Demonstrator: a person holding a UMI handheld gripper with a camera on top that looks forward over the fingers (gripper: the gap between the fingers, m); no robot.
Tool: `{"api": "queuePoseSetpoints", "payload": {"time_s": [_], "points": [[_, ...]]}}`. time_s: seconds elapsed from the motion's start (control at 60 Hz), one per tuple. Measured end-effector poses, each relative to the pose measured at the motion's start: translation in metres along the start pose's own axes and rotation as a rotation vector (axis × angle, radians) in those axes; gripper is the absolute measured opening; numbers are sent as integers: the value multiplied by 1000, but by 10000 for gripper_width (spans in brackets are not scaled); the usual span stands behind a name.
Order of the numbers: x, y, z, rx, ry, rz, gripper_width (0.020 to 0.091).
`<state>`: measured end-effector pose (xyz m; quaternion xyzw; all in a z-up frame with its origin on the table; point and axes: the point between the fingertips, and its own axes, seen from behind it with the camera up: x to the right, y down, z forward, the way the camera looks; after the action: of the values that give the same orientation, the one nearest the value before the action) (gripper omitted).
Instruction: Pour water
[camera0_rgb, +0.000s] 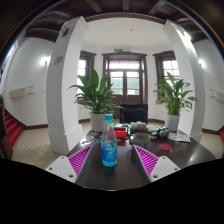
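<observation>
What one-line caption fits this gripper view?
Open gripper with a blue-labelled water bottle standing between its fingers on a round dark table, potted plants behind.

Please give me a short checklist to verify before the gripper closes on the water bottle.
1. Water bottle stands upright on the table: ok.
2. Bottle lies between the fingers of the gripper: ok.
3. Gripper is open, with a gap at each side of the bottle: ok.
4. Bottle cap is removed: cannot tell.
5. Cup to pour into is located among the objects beyond the bottle: cannot tell.
</observation>
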<state>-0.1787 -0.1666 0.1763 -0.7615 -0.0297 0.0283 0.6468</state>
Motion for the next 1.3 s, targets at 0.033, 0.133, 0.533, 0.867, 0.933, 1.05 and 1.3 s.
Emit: {"api": "queuePoseSetpoints", "payload": {"time_s": [0.033,0.133,0.533,0.867,0.933,1.05,1.3], "points": [[-1,1,2,-2,-2,8,792],[-1,8,14,-12,-11,48,795],[-24,42,179,-2,-10,42,784],[-21,42,205,41,13,42,455],[-21,42,205,54,8,34,402],[-17,41,208,74,-4,40,400],[-25,23,227,28,-38,356,400]]}}
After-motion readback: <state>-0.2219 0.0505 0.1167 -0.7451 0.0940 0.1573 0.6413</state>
